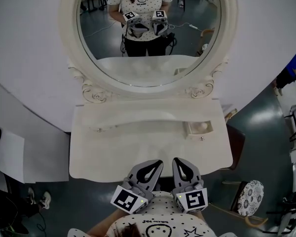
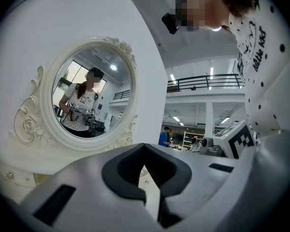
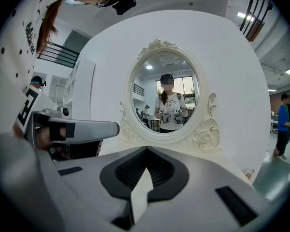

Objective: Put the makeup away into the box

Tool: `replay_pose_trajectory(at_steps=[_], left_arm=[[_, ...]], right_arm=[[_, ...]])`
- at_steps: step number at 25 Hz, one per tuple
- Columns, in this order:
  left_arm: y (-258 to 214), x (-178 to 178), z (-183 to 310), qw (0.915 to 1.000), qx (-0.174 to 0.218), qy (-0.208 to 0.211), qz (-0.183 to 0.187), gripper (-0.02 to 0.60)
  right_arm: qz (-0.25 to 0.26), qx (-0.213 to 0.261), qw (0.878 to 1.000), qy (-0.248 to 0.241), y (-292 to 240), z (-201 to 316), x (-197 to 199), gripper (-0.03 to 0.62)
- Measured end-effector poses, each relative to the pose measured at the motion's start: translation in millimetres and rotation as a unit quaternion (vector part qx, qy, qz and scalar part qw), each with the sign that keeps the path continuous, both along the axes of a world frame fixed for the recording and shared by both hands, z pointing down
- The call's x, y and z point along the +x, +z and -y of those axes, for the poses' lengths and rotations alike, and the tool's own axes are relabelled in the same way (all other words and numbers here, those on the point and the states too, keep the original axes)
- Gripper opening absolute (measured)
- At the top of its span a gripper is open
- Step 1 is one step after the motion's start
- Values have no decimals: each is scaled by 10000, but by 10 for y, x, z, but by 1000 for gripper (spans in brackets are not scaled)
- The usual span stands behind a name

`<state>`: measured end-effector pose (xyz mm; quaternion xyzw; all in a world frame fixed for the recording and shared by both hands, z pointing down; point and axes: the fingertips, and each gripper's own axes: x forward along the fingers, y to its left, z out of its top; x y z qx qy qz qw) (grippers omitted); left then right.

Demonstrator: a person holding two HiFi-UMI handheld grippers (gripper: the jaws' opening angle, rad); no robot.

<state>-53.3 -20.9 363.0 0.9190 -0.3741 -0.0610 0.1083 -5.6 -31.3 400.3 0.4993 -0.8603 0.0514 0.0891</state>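
Station examined: a cream-white, smooth-lacquered dressing surface (image 1: pixel 138 152) with a curved front edge, standing against a plain white curved panel. Above it stands an oval glass mirror (image 1: pixel 148 58) in a cream carved frame (image 1: pixel 69 43), with scrollwork and rose-shaped mouldings at both lower corners. A raised shelf runs along the back of the surface. At the shelf's right end sits a small rectangular cream box (image 1: pixel 192 131), open at the top. One pale rounded item (image 1: pixel 202 127) lies inside it, too small to identify. The left claw (image 1: pixel 158 163) and the right claw (image 1: pixel 179 161) are both of grey moulded plastic with black ribbed pads. They are held side by side at the near edge of the surface, close to the person's white printed shirt and well apart from the box. Each claw's own view shows its two jaws brought together at the tips, with nothing between the pads. A cube with black-and-white square markers sits behind each claw, the left one (image 1: pixel 128 200) and the right one (image 1: pixel 196 200). To the right, on the dark glossy floor, stands a round stool (image 1: pixel 250 197) with a patterned seat. The mirror reflects the person holding both claws.
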Motion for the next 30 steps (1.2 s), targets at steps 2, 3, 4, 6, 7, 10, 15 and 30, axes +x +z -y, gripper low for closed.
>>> replay_pose_trajectory(at_steps=[2,3,4,6,7,10,15,30], left_arm=[[7,2,1,10000,-13,4,9,-5],[9,3,2,10000,-19,5,14,-5],[11,3,4,10000,-21,5,19,-5],[13,3,13,10000,-27,4,29,-5],[12,6,17,10000,-29,4,31,-5],[12,20,25,10000,-10,6,29,-5],[15,27,33,10000,-10,0,29,-5],[15,20,36,10000,-26,33,32,-5]], right_arm=[[8,-19,10000,10,6,0,3,6],[13,-36,10000,18,9,0,5,6],[19,-48,10000,25,11,3,6,6],[26,-45,10000,28,8,12,9,6],[28,-37,10000,26,6,17,11,6],[19,-17,10000,20,9,26,23,6],[32,-82,10000,38,17,28,33,6],[-13,-27,10000,60,13,31,27,6]])
